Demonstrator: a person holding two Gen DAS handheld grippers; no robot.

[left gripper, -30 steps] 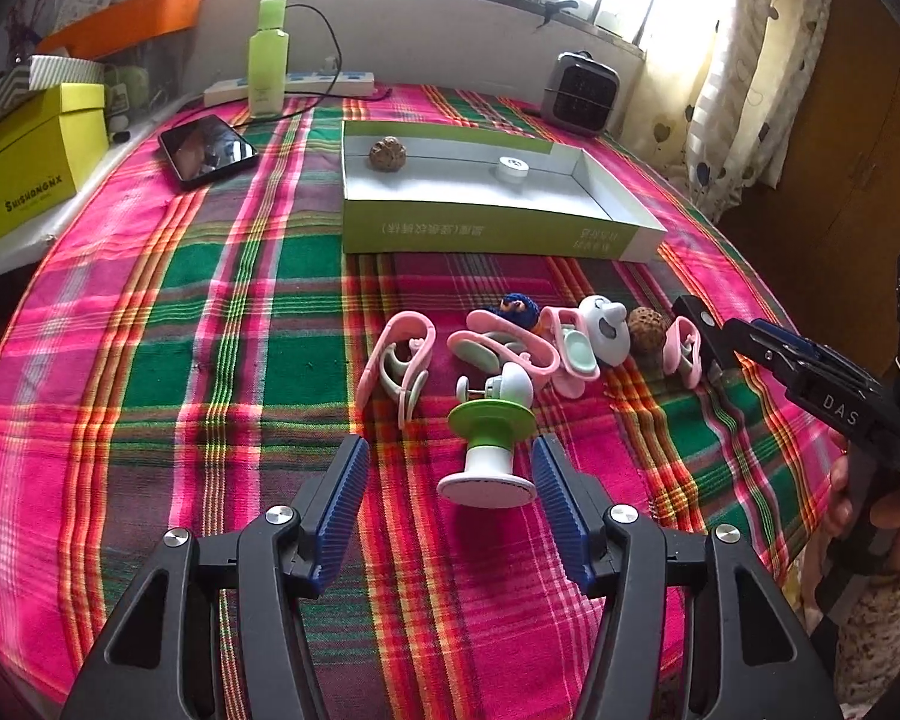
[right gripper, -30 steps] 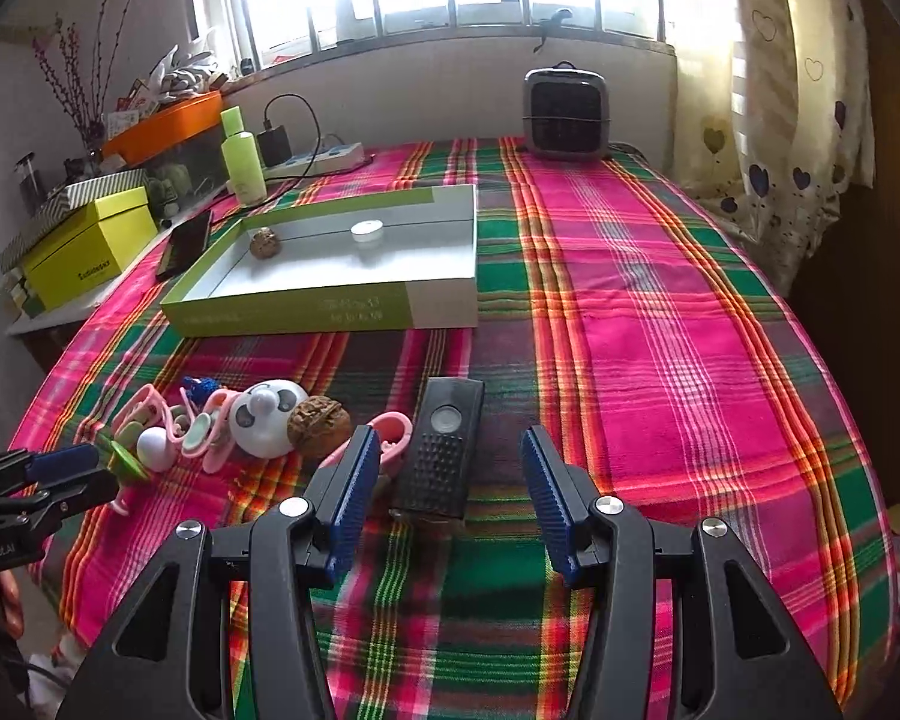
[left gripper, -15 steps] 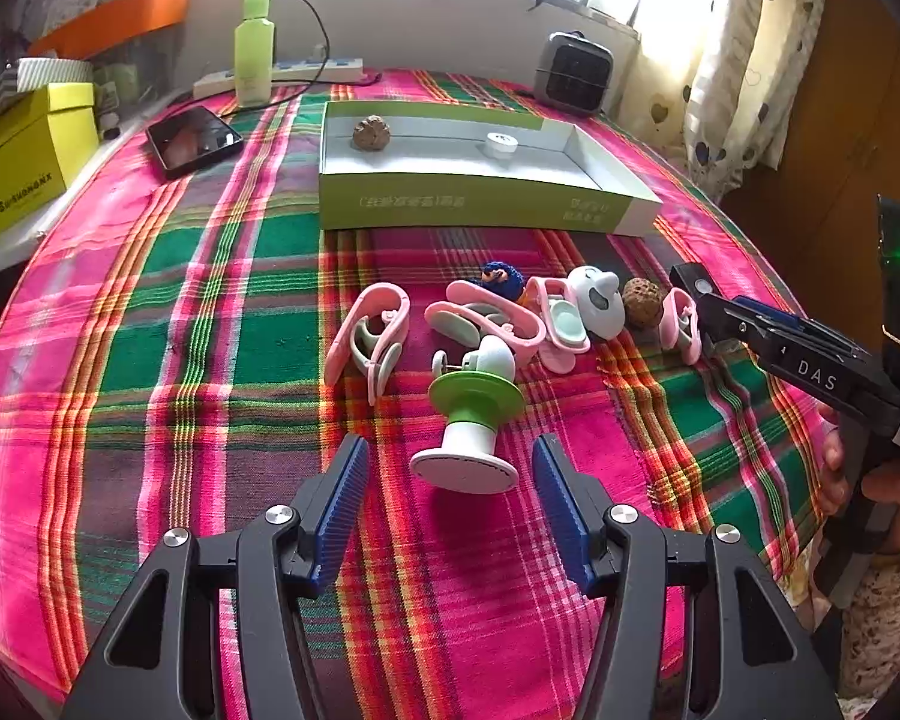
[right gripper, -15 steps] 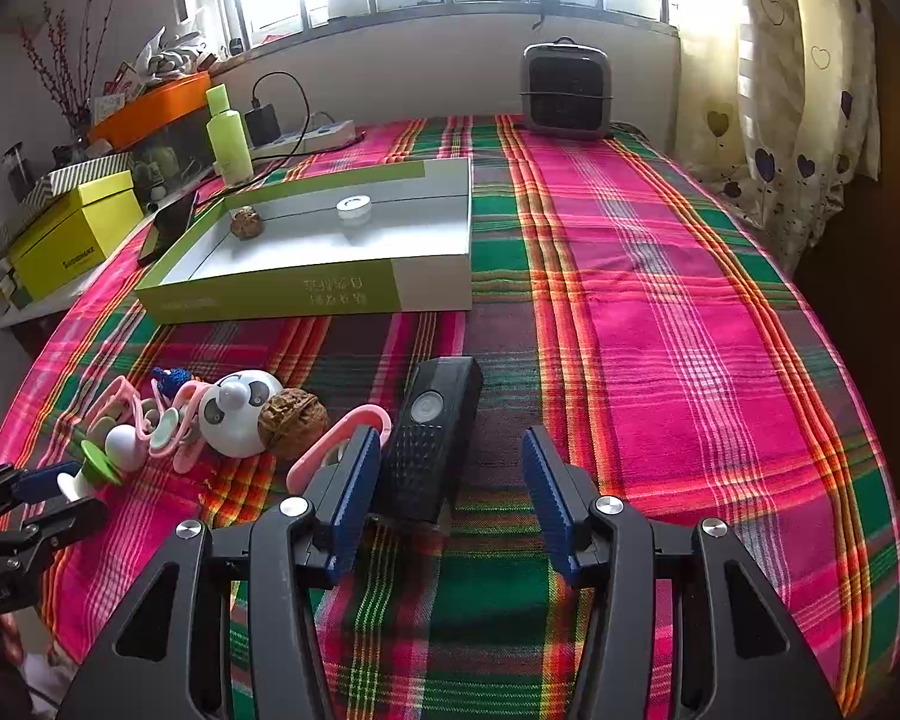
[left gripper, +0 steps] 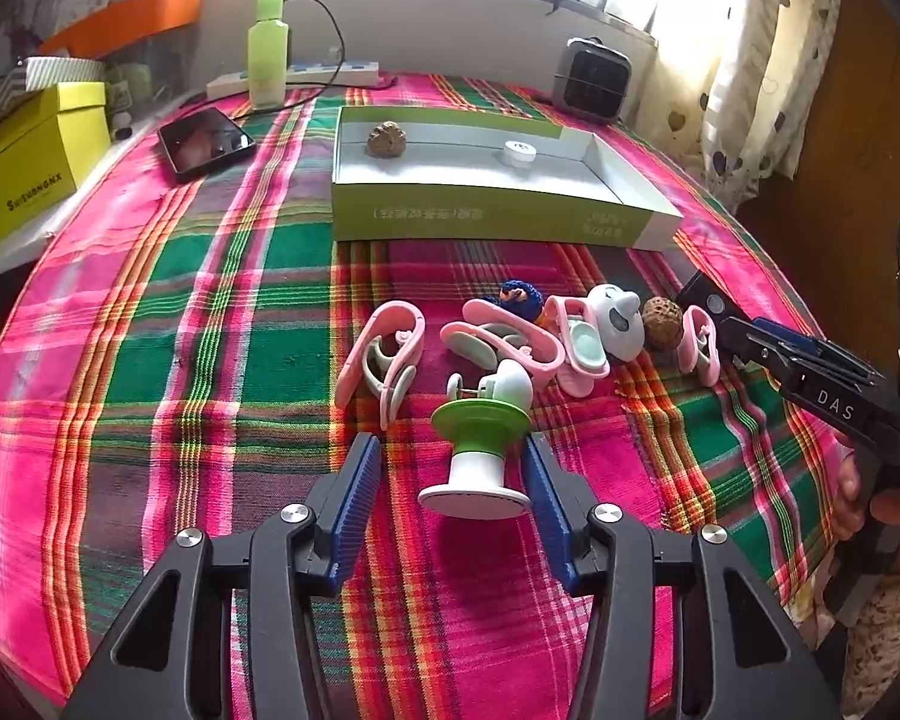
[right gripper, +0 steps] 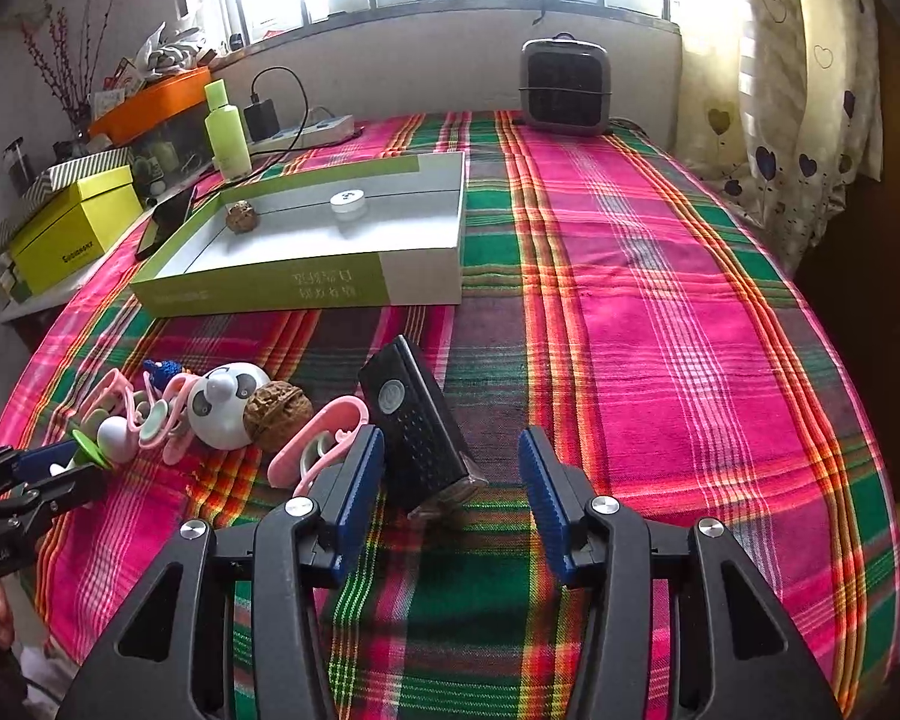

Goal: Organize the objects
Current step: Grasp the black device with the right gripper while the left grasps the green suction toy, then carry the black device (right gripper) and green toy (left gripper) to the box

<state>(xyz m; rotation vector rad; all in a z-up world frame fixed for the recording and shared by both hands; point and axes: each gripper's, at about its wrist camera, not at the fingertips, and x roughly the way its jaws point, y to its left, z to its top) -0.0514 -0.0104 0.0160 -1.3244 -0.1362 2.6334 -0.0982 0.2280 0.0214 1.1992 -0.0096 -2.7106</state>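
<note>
Left gripper (left gripper: 450, 447): jaws at a middling gap, just been closing, not gripping. Between them, on the plaid cloth (left gripper: 150, 312), a green-and-white suction stand (left gripper: 480, 450) tipped on its side, round white base toward the camera, right pad just at the base's edge, left pad clear of it. Just past the fingertips, a pink clip (left gripper: 384, 354) ahead to the left, then a tangle of more pink clips (left gripper: 504, 336) straight ahead, a blue knitted piece (left gripper: 519, 294) behind them. Right gripper (right gripper: 451, 441): jaws fairly wide, narrowed a little just now, holding nothing. Between them, a black remote (right gripper: 417, 426), tilted, near end close to the left pad, well off the right pad. Just left of that left finger, another pink clip (right gripper: 321, 444), then a walnut (right gripper: 276, 414) touching a panda toy (right gripper: 225, 405). Farther ahead of both tools, a shallow green box (left gripper: 498, 219), open side up, with a second walnut (left gripper: 387, 138) and a white round puck (left gripper: 520, 151) against its far wall. Ahead-left beyond the box, a dark phone (left gripper: 205, 141), a green bottle (left gripper: 267, 48), a yellow box (left gripper: 24, 174) off the cloth's edge. At the far end under the window, a small grey heater (right gripper: 564, 87).
</note>
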